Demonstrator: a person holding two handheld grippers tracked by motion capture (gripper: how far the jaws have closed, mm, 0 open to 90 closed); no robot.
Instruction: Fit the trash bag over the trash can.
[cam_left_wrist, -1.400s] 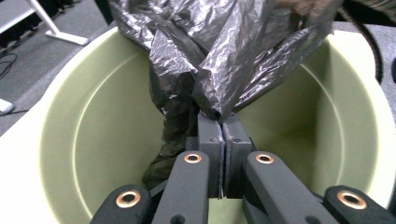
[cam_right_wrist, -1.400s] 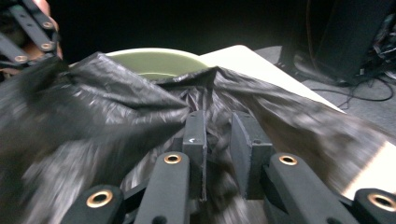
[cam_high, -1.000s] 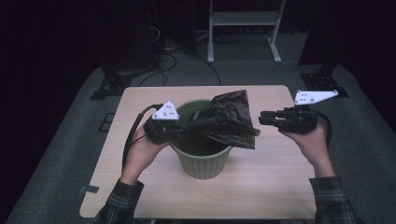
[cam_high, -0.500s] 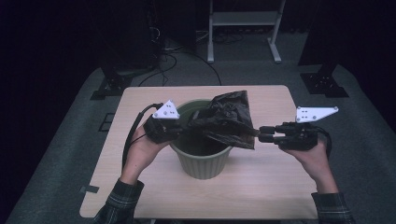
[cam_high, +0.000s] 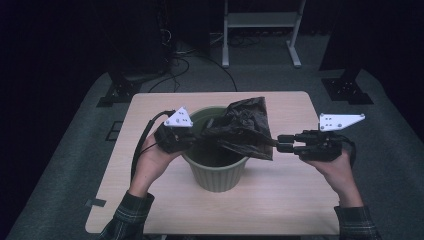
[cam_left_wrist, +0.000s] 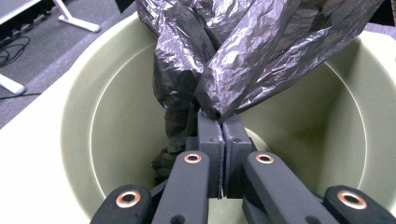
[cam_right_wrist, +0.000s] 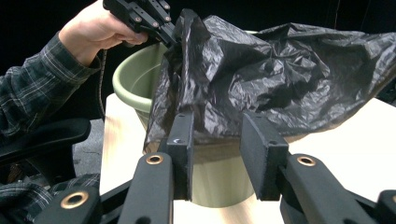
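The left gripper (cam_high: 192, 136) sits at the left rim of a pale green bin (cam_high: 216, 172), its jaws pressed fully together on a gathered fold of a black plastic bin bag (cam_high: 245, 131). In the left gripper view the two pads (cam_left_wrist: 210, 140) meet with only the thin film between them, and the bag (cam_left_wrist: 243, 51) fans up and away from the jaw tips, with one twisted strand hanging down just to their left into the bin (cam_left_wrist: 107, 116), whose smooth inner wall curves around below and beyond the jaws.

The right gripper (cam_high: 281, 143) lies level at the far side of the bin from the left one, its tips at the lower right corner of the bag. Its jaws stand partly open and have just been opening. In the right gripper view the bag's lower edge (cam_right_wrist: 219, 126) hangs just ahead of and above the gap; the left pad (cam_right_wrist: 181, 140) looks to be at or against the film, but whether it truly touches cannot be told, and the right pad stands clear of it. So this gripper (cam_right_wrist: 218, 154) grips nothing.

Beyond its jaws, the bag drapes crumpled over the bin's mouth (cam_right_wrist: 135, 81), spreading to the right, and the left gripper (cam_right_wrist: 163, 30) pinches it at the upper left, held by a hand (cam_right_wrist: 93, 32) in a plaid sleeve. The bin stands on the light wooden surface (cam_high: 280, 200), between the two grippers.
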